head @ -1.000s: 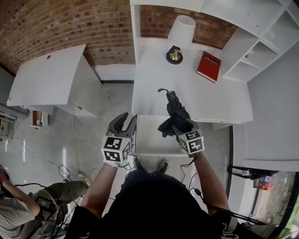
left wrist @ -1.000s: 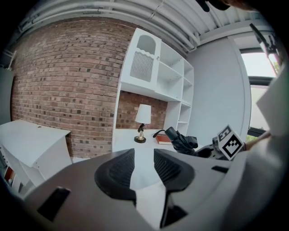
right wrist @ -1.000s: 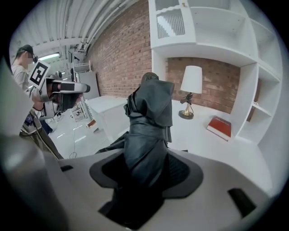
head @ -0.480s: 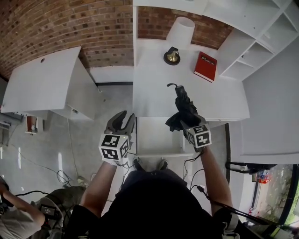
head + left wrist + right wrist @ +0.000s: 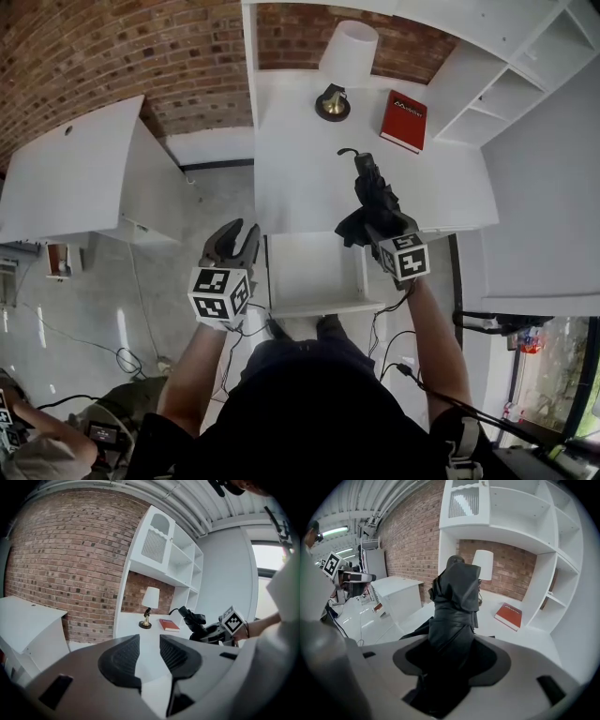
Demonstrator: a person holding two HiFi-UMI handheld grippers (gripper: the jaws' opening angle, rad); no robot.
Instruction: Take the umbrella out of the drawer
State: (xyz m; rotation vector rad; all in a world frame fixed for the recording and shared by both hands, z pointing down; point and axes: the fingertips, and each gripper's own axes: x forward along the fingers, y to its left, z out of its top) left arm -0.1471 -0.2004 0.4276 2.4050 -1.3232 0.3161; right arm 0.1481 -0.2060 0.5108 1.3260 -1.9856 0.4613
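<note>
You are clamping your right gripper (image 5: 382, 228) on the folded black umbrella (image 5: 368, 190); in the right gripper view its jaws are closing around the bunched fabric of the umbrella (image 5: 456, 603), which is filling the gap and standing up in front of the camera. Reading the head view as a clock face, the umbrella is pointing from the gripper toward eleven o'clock, its thin hooked end leading. It is out of the open drawer (image 5: 314, 302) and is hanging over the front part of the white desk (image 5: 291, 178), at one o'clock from the drawer; whether it is touching the desktop I cannot tell.

Your left gripper (image 5: 238, 231) is hovering beside the drawer's left wall, at nine o'clock from it. In the left gripper view the left gripper (image 5: 149, 645) is showing its jaws only narrowly apart, with nothing between them.

Beyond the umbrella, at twelve o'clock, a lamp (image 5: 339, 67) with a white shade and brass base is standing at the back of the desk. A red book (image 5: 403, 122) is lying flat at one o'clock, well apart from the umbrella's tip. White shelves (image 5: 511, 89) are closing off the desk at two o'clock, and a brick wall (image 5: 112, 56) is running behind. At nine o'clock a white cabinet (image 5: 84, 178) is standing on the grey floor, with cables (image 5: 122, 356) trailing at seven o'clock.
</note>
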